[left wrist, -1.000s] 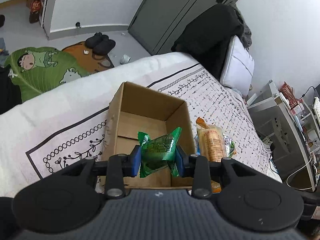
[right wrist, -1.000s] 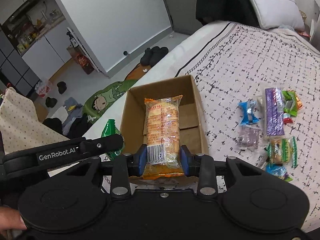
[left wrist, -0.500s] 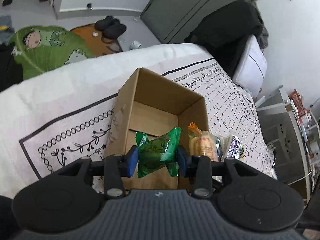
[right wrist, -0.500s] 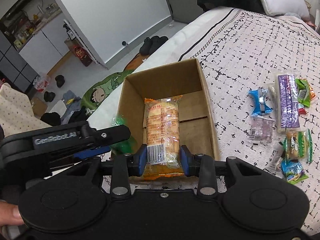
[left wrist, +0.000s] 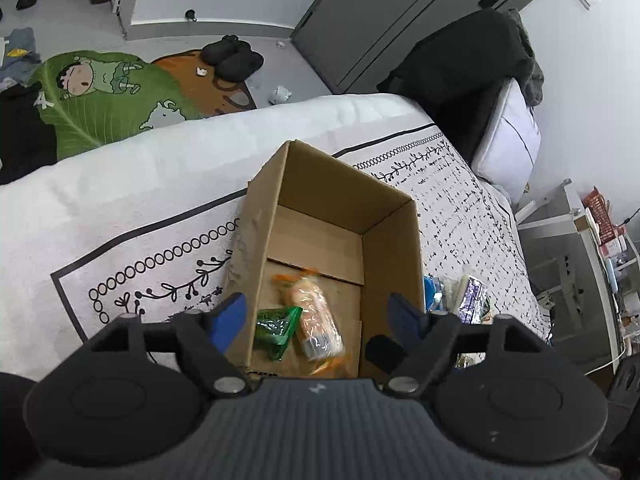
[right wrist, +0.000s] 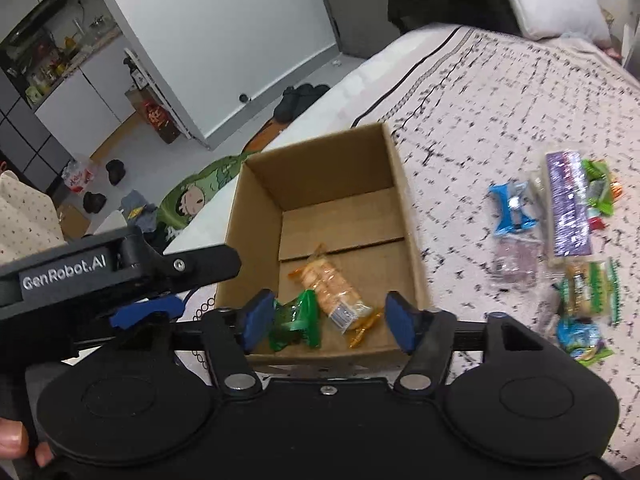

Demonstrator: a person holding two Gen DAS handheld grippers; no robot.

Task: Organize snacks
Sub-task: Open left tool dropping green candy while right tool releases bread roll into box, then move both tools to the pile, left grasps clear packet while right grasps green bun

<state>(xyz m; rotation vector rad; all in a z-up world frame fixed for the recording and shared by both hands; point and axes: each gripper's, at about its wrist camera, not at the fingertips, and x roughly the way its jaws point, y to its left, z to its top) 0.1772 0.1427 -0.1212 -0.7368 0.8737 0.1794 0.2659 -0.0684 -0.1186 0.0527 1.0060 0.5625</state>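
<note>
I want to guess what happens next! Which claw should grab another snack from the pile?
Probably the right claw. Both claws are open above the cardboard box, but the snack pile lies on the bed to the box's right, nearer it than the left claw.

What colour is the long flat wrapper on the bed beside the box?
Purple wrapper, clearest in the right wrist view.

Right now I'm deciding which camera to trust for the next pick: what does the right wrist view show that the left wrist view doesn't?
Only the right wrist view shows the whole loose pile: blue snack, purple bar, and the left gripper from outside. Only the left wrist view shows the door and dark chair. Both show the cardboard box holding the green packet and orange pastry, with each view's own gripper open over it, right gripper included.
</note>
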